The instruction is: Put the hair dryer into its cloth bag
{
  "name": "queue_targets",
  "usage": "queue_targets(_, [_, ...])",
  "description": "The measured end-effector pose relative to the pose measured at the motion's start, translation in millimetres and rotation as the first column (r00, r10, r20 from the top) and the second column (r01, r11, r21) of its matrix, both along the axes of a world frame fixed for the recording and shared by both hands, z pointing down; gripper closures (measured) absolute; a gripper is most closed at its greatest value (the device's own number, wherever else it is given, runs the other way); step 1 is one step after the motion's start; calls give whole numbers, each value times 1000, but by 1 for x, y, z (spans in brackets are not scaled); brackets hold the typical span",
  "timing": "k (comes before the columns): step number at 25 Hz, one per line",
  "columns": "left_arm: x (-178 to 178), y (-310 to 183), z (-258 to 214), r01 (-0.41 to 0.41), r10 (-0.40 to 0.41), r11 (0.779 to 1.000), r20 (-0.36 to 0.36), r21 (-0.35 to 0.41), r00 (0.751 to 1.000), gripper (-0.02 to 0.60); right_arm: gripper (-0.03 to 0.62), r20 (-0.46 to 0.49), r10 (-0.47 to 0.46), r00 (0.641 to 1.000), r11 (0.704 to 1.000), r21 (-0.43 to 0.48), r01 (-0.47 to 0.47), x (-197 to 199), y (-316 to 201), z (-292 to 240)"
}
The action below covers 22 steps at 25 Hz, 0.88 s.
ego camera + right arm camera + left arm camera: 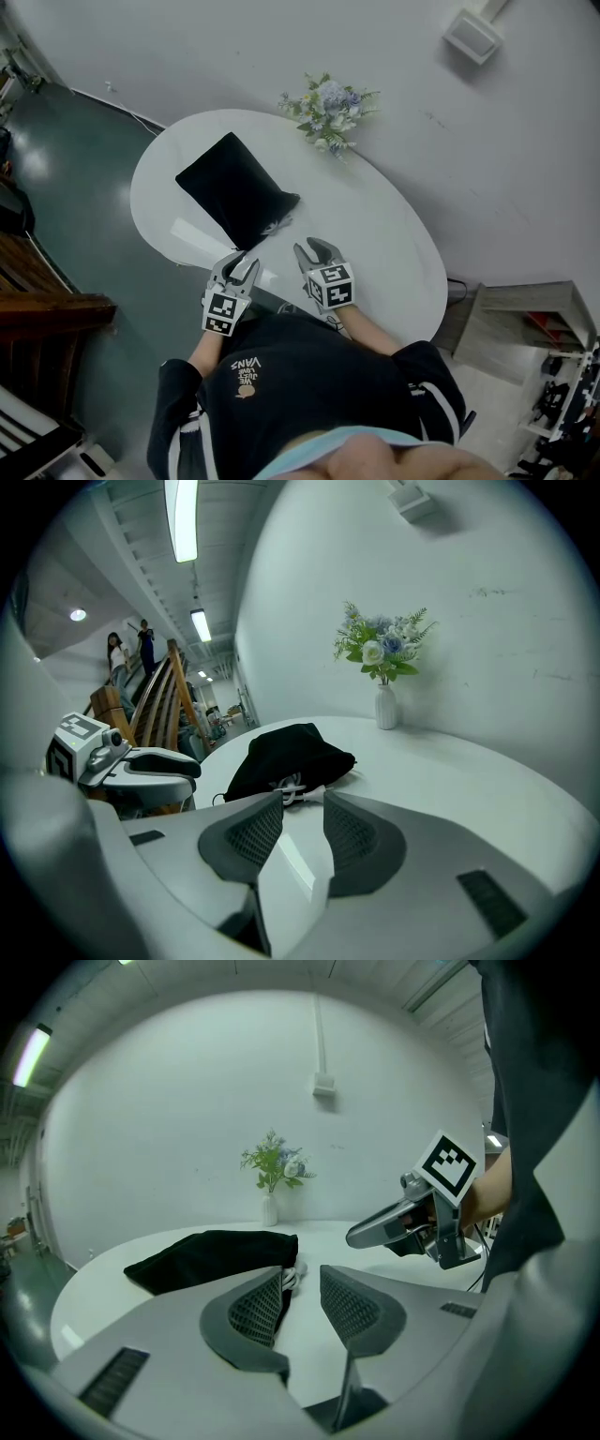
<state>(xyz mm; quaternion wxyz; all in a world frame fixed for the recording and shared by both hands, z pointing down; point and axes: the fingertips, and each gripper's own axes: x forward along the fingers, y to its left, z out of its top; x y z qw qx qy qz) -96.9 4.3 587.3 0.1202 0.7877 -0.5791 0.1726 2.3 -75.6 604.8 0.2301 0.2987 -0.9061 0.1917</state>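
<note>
A black cloth bag [234, 187] lies bulging on the round white table [384, 234], its mouth toward me with white drawstrings [278, 225] spilling out. No hair dryer shows outside the bag. My left gripper [242, 262] hovers at the table's near edge just short of the bag's mouth, jaws apart and empty. My right gripper [314, 248] is beside it to the right, also open with nothing between its jaws. The left gripper view has the bag [211, 1258] ahead on the left and the right gripper [375, 1232] on the right. The right gripper view shows the bag [286, 752] and drawstrings [295, 785] straight ahead.
A white vase of flowers [330, 111] stands at the table's far edge by the wall. Dark wooden furniture [37, 291] is on the floor to the left, a low shelf unit [525, 319] to the right. Two people [127, 649] stand far off.
</note>
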Motion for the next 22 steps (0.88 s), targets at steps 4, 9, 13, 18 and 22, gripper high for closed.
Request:
queue_targets(4, [-3, 13, 2, 39, -39, 999, 3, -8, 999, 453, 465, -17, -54, 998, 999, -4, 54, -4, 20, 3])
queue_targets(9, [-7, 28, 6, 68, -68, 997, -3, -19, 998, 502, 496, -21, -102, 995, 995, -6, 102, -11, 39, 6])
queue_targets(13, [-14, 37, 5, 99, -99, 995, -6, -20, 995, 512, 514, -14, -135, 991, 991, -12, 135, -16, 51, 6])
queue_targets(18, [-14, 47, 6, 117, -117, 993, -5, -21, 993, 534, 526, -5, -160, 987, 987, -21, 160, -19, 64, 7])
queue_targets(22, [-12, 51, 3, 132, -133, 991, -6, -12, 991, 549, 538, -16, -173, 985, 985, -17, 173, -17, 70, 8])
